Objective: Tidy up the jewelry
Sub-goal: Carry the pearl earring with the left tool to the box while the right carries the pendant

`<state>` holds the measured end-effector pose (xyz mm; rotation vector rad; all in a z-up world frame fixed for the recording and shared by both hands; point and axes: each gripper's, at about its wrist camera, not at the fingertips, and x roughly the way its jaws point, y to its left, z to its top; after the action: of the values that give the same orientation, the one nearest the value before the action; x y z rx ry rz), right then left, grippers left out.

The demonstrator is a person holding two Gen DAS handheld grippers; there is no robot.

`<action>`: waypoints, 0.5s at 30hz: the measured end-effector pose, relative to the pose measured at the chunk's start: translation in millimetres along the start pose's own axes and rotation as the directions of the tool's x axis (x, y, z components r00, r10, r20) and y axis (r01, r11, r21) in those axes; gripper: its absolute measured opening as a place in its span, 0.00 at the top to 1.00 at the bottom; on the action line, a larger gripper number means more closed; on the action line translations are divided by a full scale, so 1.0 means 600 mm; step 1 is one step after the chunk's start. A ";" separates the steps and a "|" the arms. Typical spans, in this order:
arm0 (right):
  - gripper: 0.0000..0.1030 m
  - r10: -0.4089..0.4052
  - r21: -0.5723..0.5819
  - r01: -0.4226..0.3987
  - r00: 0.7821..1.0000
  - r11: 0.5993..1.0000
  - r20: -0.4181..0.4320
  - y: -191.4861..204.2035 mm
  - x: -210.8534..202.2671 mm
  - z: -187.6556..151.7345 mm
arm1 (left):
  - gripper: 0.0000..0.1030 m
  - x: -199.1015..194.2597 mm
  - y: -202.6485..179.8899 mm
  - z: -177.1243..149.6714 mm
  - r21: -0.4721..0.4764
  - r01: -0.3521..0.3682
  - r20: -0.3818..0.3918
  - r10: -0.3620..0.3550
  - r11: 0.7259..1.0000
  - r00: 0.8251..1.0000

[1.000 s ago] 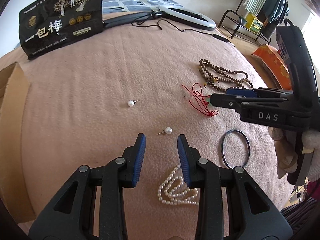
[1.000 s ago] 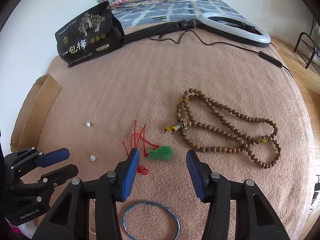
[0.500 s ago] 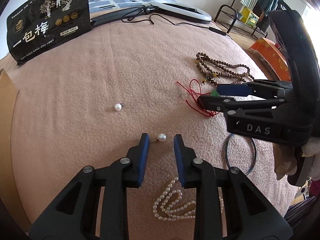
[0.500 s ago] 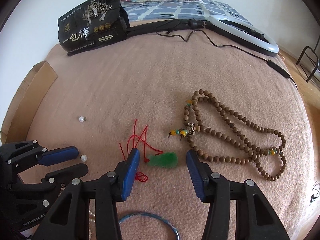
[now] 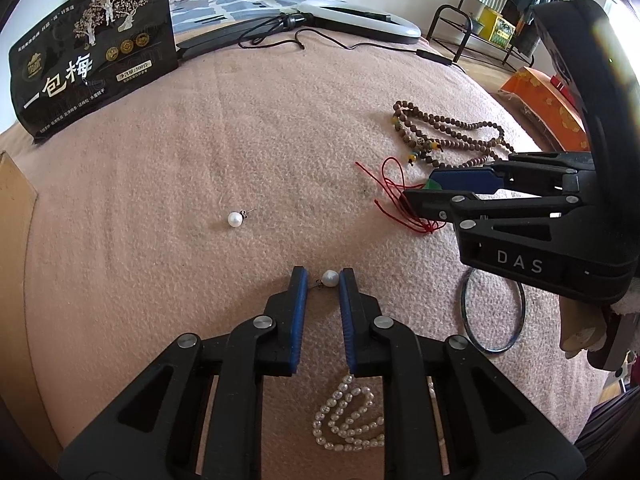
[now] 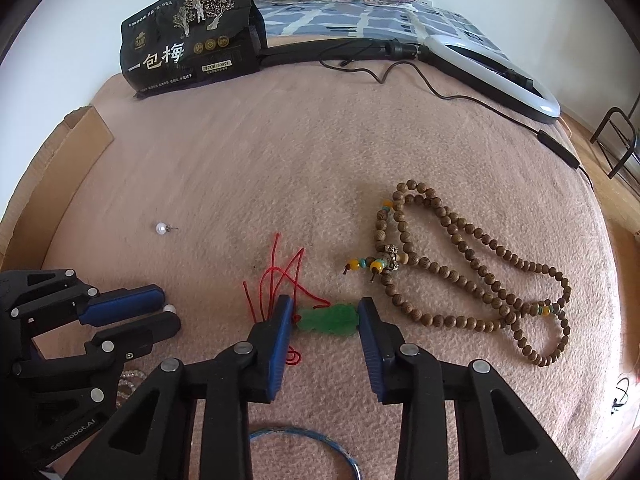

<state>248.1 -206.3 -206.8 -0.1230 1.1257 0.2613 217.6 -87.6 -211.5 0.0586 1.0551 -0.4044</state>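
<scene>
Jewelry lies on a pink blanket (image 5: 280,140). My left gripper (image 5: 323,280) is open, its tips on either side of a pearl stud earring (image 5: 330,277); it also shows in the right wrist view (image 6: 160,312). A second pearl stud (image 5: 234,219) lies apart to the left. My right gripper (image 6: 324,316) is open around a green jade pendant (image 6: 329,319) on a red cord (image 6: 280,276). A wooden bead necklace (image 6: 472,276) lies to the right. A pearl strand (image 5: 348,416) and a blue bangle (image 5: 493,316) lie near me.
A black printed bag (image 6: 188,56) stands at the back left. A ring light (image 6: 492,72) with its cable lies at the back. A cardboard flap (image 6: 52,160) runs along the left edge. An orange box (image 5: 548,104) sits past the right edge.
Both grippers moved forward and down. The left jaws narrowed around the near pearl stud; the right jaws came to either side of the green pendant.
</scene>
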 end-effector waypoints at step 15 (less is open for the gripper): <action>0.68 0.032 0.002 -0.033 0.998 0.999 0.061 0.007 -0.049 0.005 | 0.86 -0.054 0.017 0.004 -0.032 -0.010 0.040 0.011 0.999 0.999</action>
<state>237.6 -205.5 -179.1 -0.0941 1.0686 0.2908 209.3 -68.9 -184.4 0.0274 1.0206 -0.3778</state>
